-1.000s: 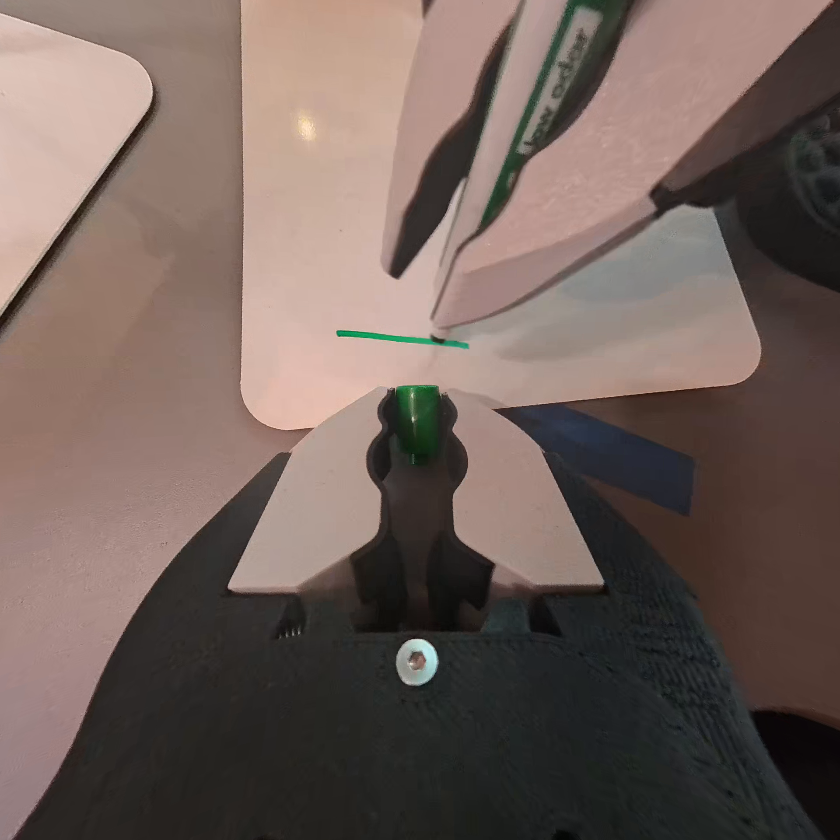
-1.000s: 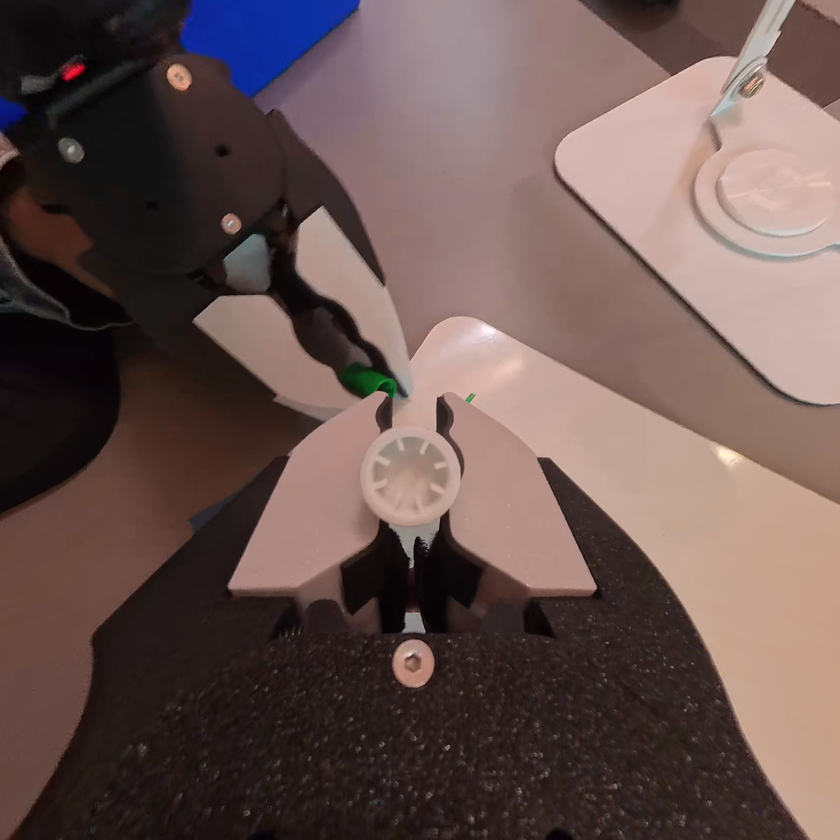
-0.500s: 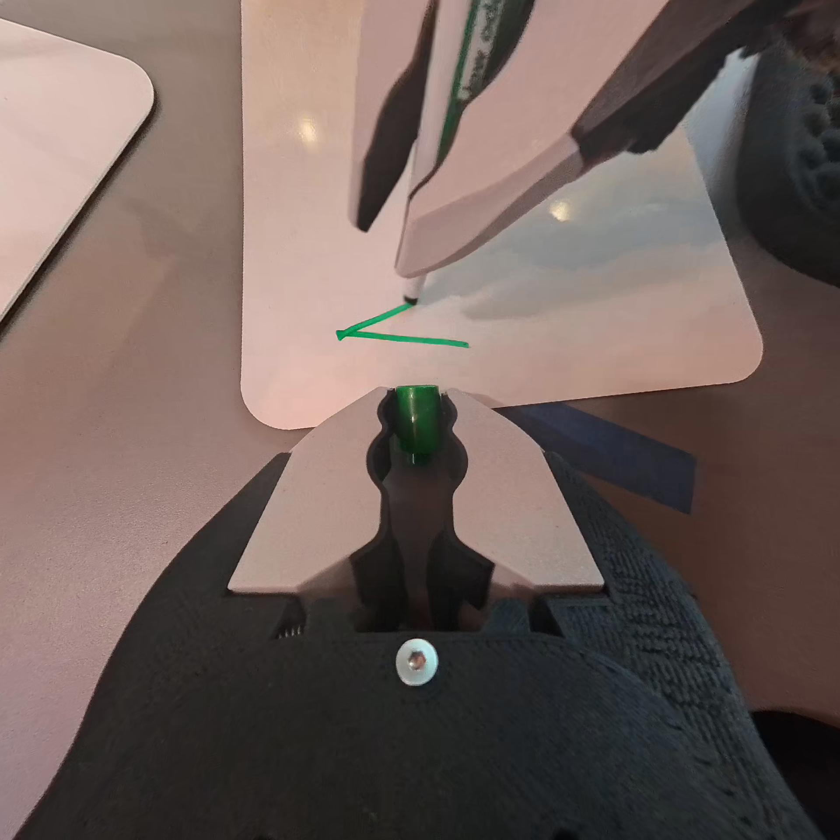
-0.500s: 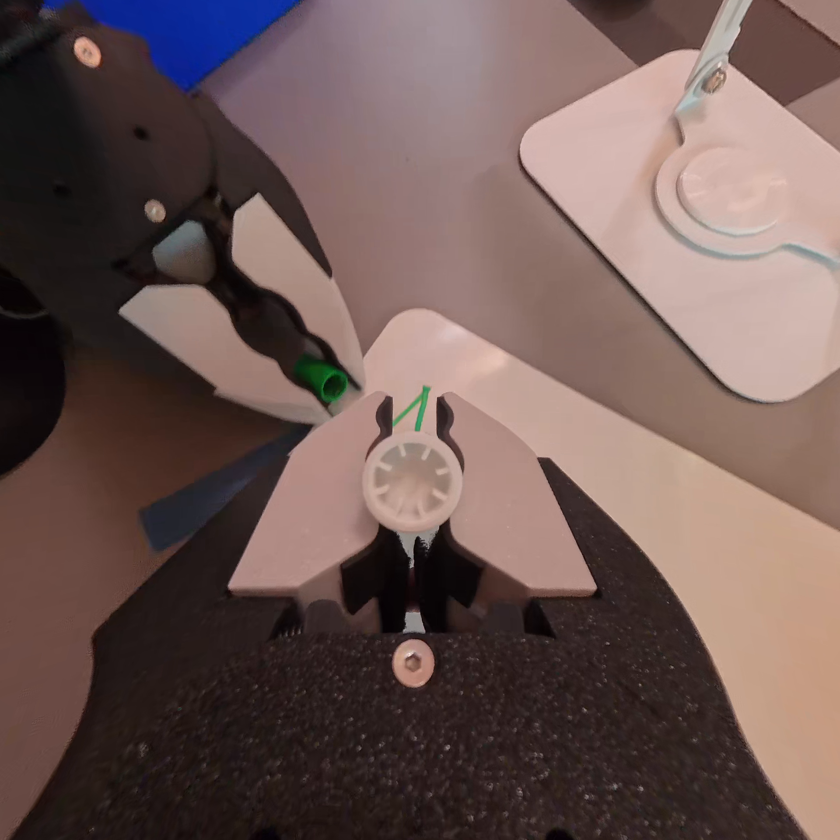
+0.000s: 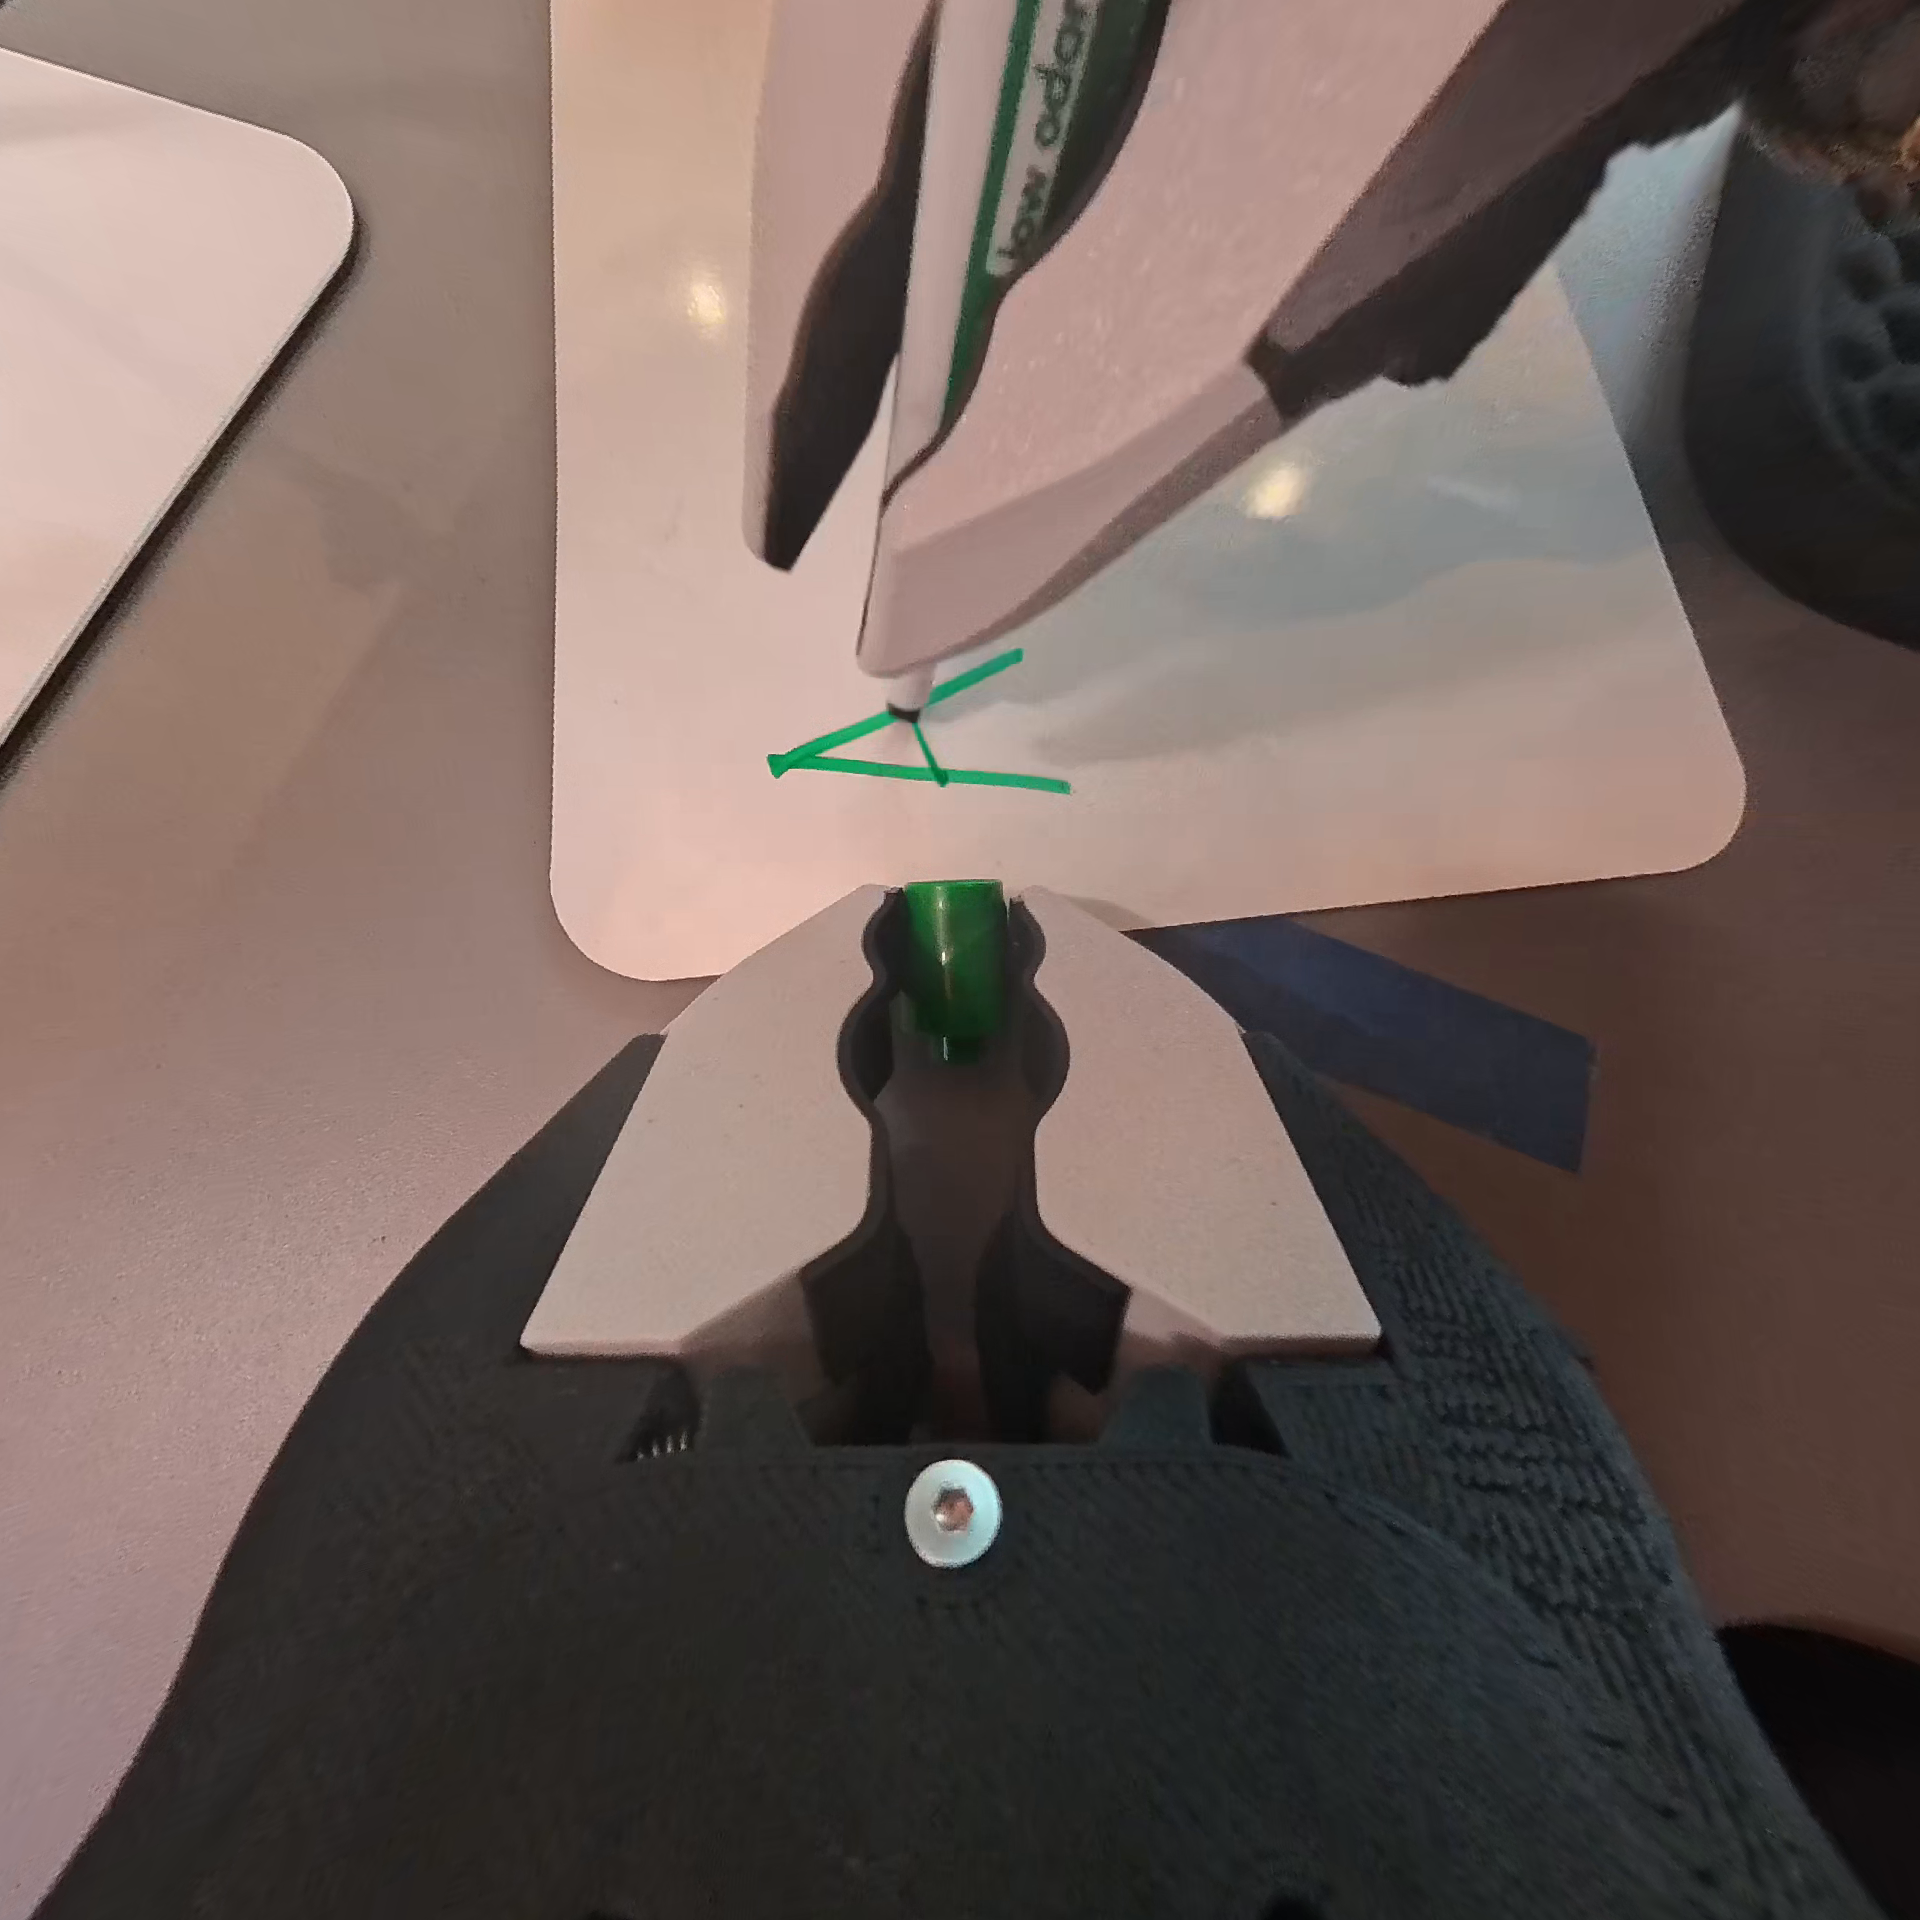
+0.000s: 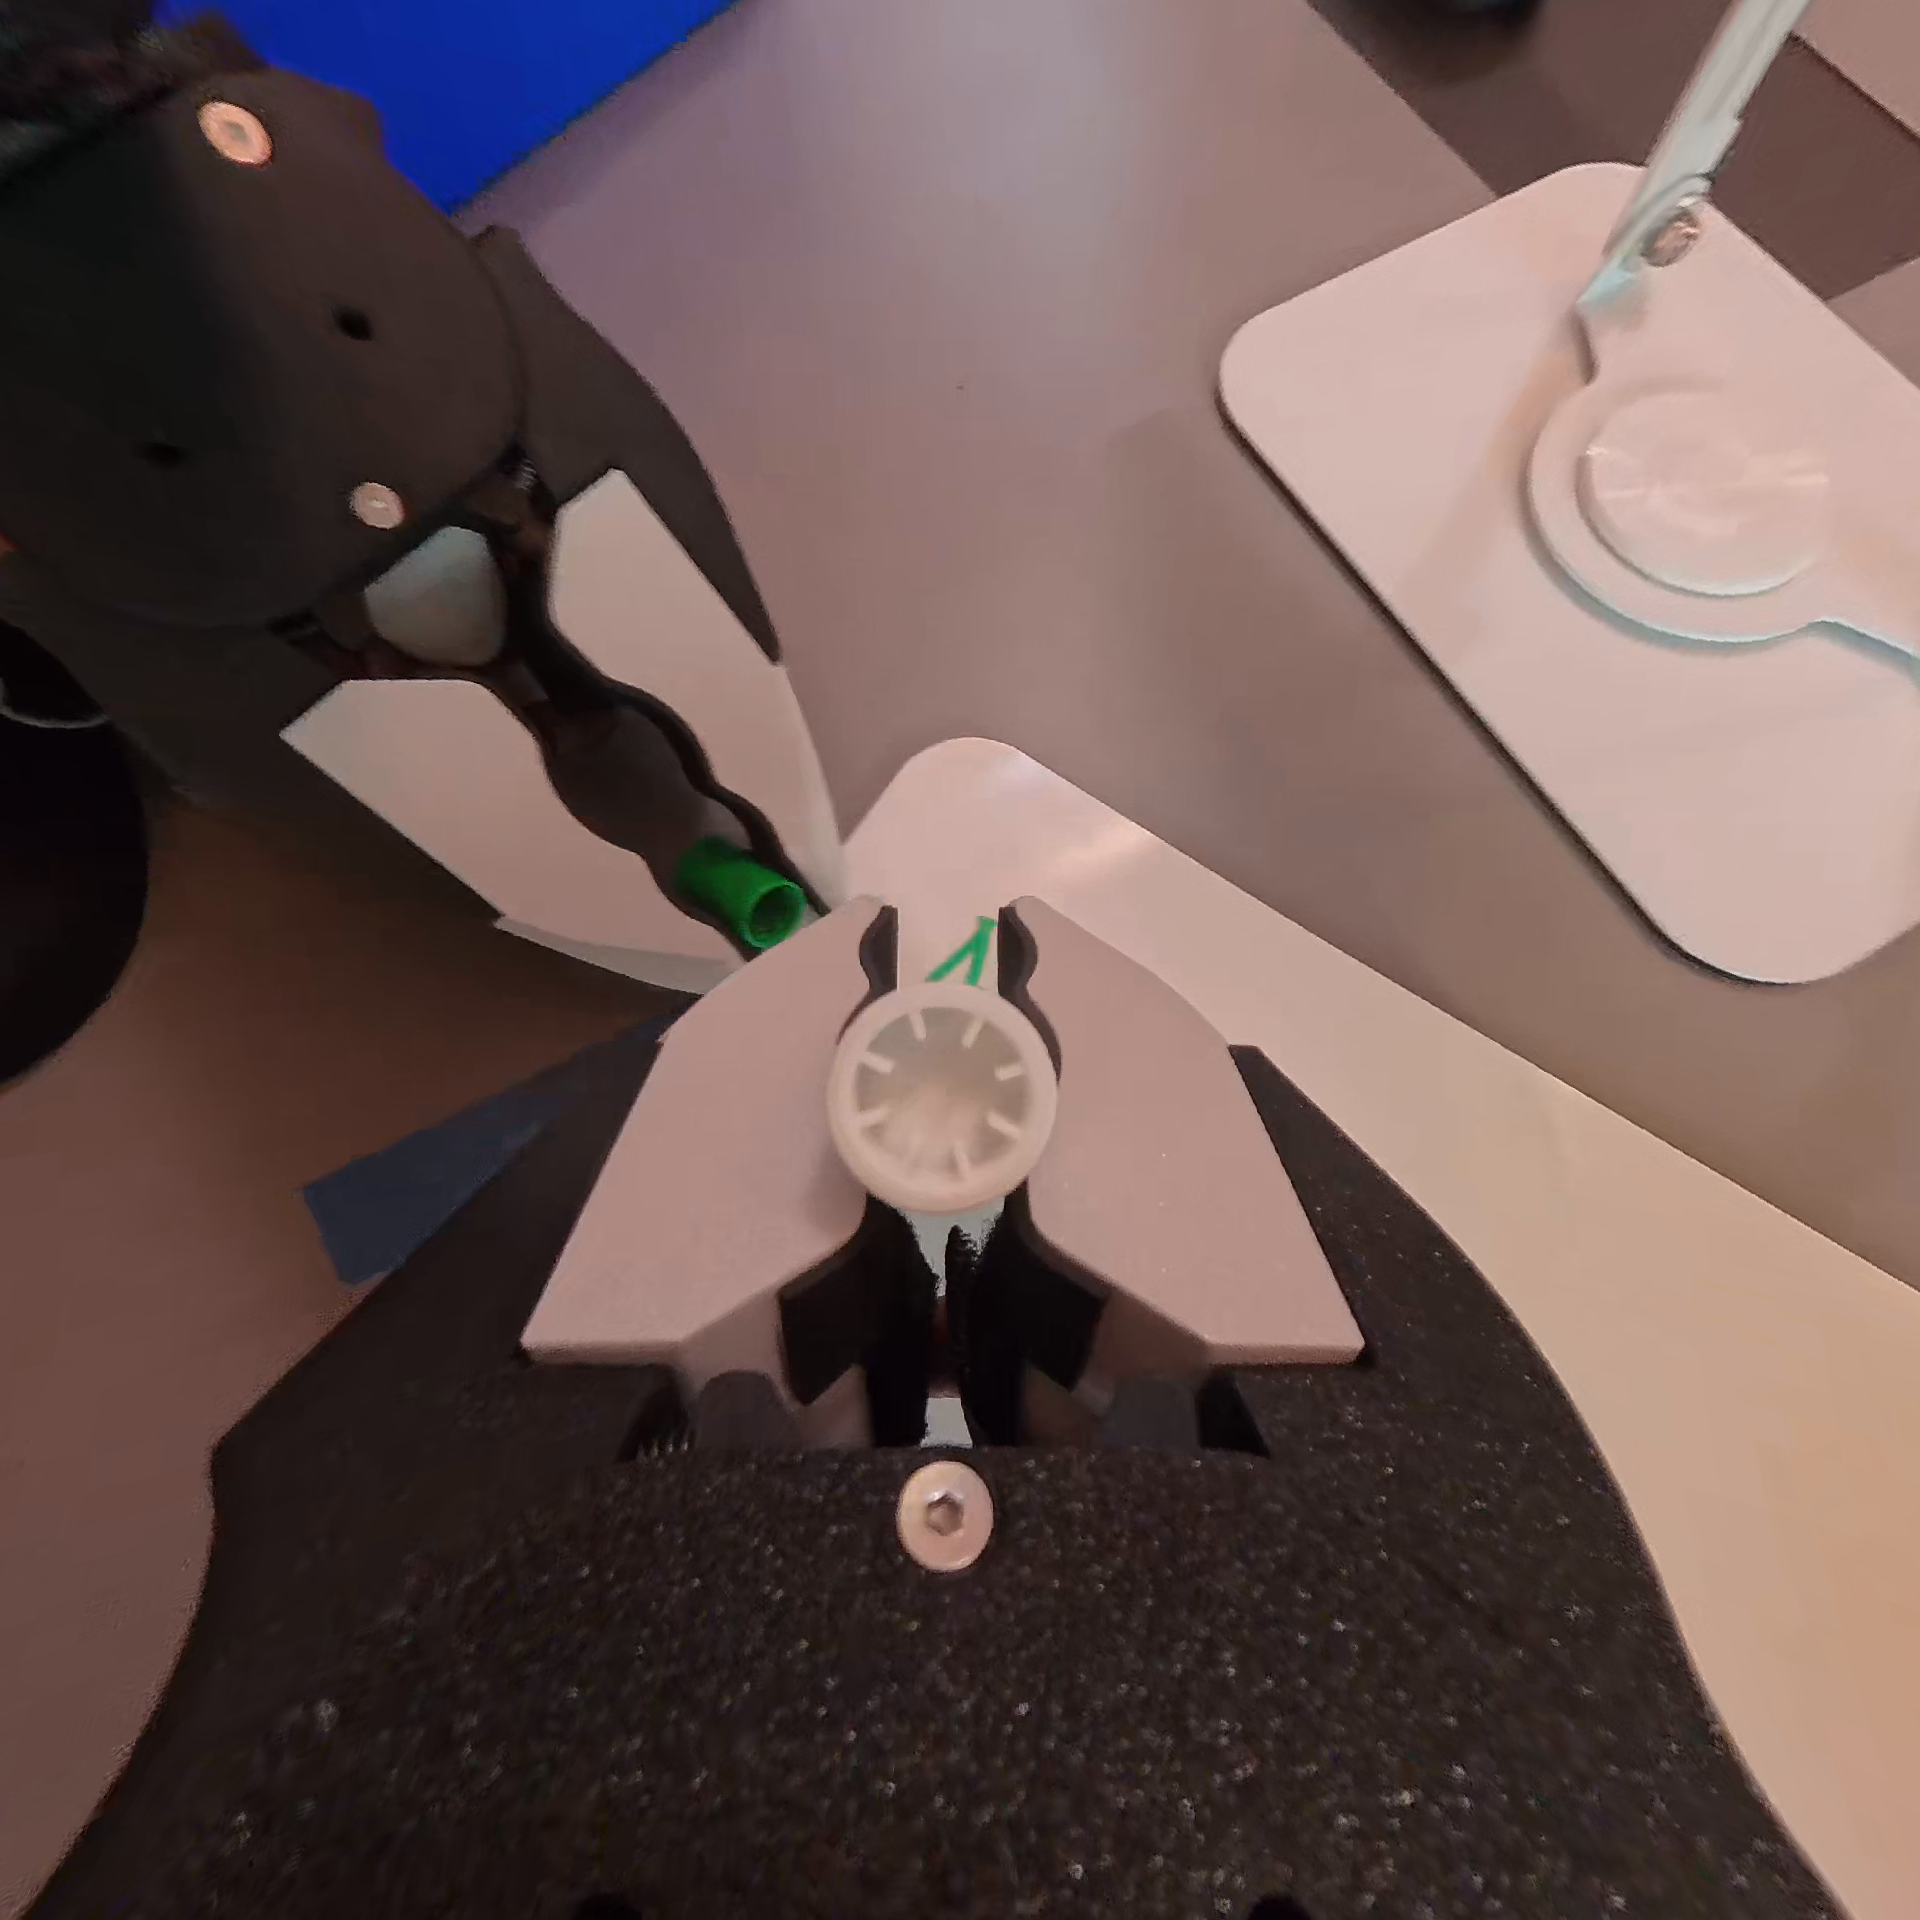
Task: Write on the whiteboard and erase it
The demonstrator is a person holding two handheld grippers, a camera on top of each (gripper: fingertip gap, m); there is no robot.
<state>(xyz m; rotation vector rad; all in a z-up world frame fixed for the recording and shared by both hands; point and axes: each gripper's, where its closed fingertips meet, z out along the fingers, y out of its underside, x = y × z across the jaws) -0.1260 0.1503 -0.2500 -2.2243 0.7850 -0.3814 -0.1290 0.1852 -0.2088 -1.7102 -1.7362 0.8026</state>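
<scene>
Left wrist view: the left gripper [image 5: 951, 904] is clamped on a green marker cap [image 5: 948, 971], held between its fingertips with the open end pointing away toward the far side. Just beyond it lies the whiteboard [image 5: 1351, 727], a white sheet with rounded corners flat on the brown table [image 5: 260, 831]. Green marker strokes [image 5: 914, 764] sit near the board's near edge: a long line running left to right, a slanted line meeting it at the left end, and a short stroke joining the two. The right gripper [image 5: 842, 592] comes down from the far side, closed around a white and green marker [image 5: 977, 260] whose tip touches the slanted stroke. A strip of blue tape [image 5: 1403, 1039] lies on the table to the right of the left gripper, at the board's near edge. A second white plate [image 5: 135, 312] sits far left.

Right wrist view: the right gripper [image 6: 943, 914] grips the marker [image 6: 943, 1101], whose round white rear end faces the camera between the fingers. A bit of the green strokes [image 6: 966, 956] shows in the gap ahead of it. The left gripper [image 6: 800, 904] is at the left, its fingertips close beside the right one's, the green cap [image 6: 743, 899] pinched in it. Far right stands a white base plate [image 6: 1403, 499] carrying a round disc and a metal arm [image 6: 1683, 156].
</scene>
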